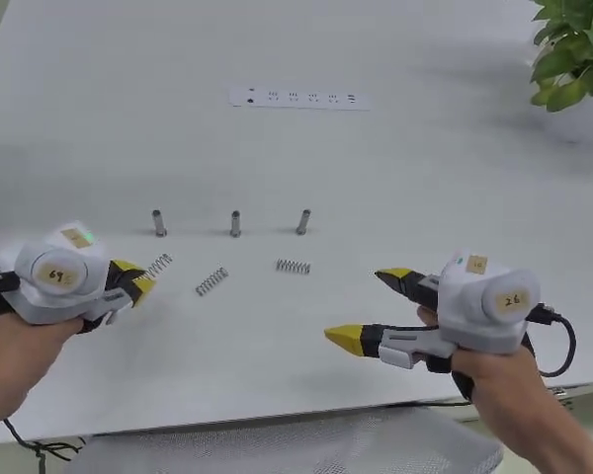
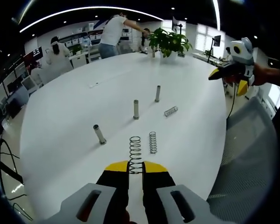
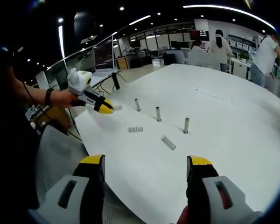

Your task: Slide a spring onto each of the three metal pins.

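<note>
Right hand-held gripper (image 1: 355, 305) gapes at table edge (image 1: 277, 410); left (image 1: 140, 280) nips spring (image 1: 159, 265).

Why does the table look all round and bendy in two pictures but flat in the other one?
Left gripper view and right gripper view: fisheye lenses bend the edge of the white table into a curve; head view: the table looks flat and evenly lit, a soft grey shadow lies by the plant, and the springs stay sharp.

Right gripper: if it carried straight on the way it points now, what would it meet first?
Probably the nearest spring lying on the table ahead of the open right gripper; height is unclear, so it might pass over.
</note>
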